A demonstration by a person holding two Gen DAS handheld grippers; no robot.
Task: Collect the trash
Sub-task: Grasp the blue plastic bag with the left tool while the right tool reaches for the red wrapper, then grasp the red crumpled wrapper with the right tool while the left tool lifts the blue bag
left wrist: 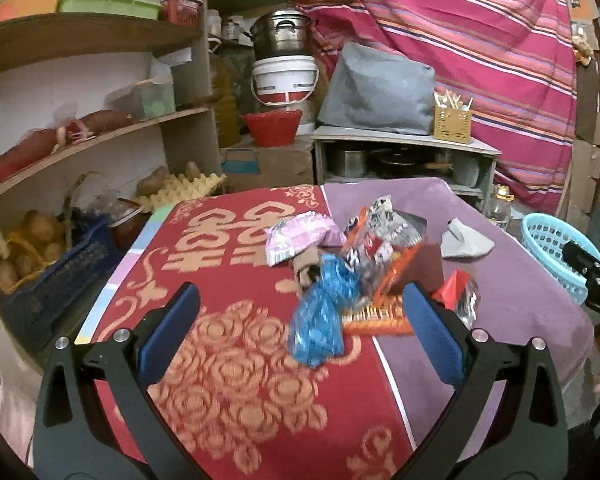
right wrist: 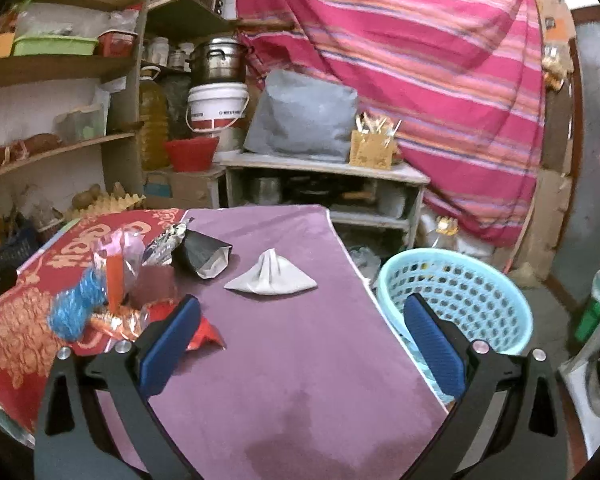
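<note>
A heap of trash lies mid-table: a crumpled blue plastic bag [left wrist: 320,316] [right wrist: 74,306], a pink wrapper [left wrist: 300,238], orange and black snack wrappers [left wrist: 384,248] [right wrist: 118,276], a small red wrapper [left wrist: 458,290] [right wrist: 202,334], a dark pouch [right wrist: 204,256] and a grey folded paper [left wrist: 466,242] [right wrist: 270,276]. My left gripper [left wrist: 304,312] is open above the red cloth, the blue bag between its blue pads. My right gripper [right wrist: 302,322] is open over the purple cloth with nothing between its fingers. A light blue basket [right wrist: 456,300] [left wrist: 556,248] stands beside the table's right edge.
The table [right wrist: 300,400] carries a red patterned cloth and a purple cloth. Wooden shelves [left wrist: 100,140] with potatoes and an egg tray stand at left. Behind are a low cabinet [right wrist: 328,184], a white bucket [right wrist: 218,106], a red bowl and a striped pink curtain [right wrist: 420,60].
</note>
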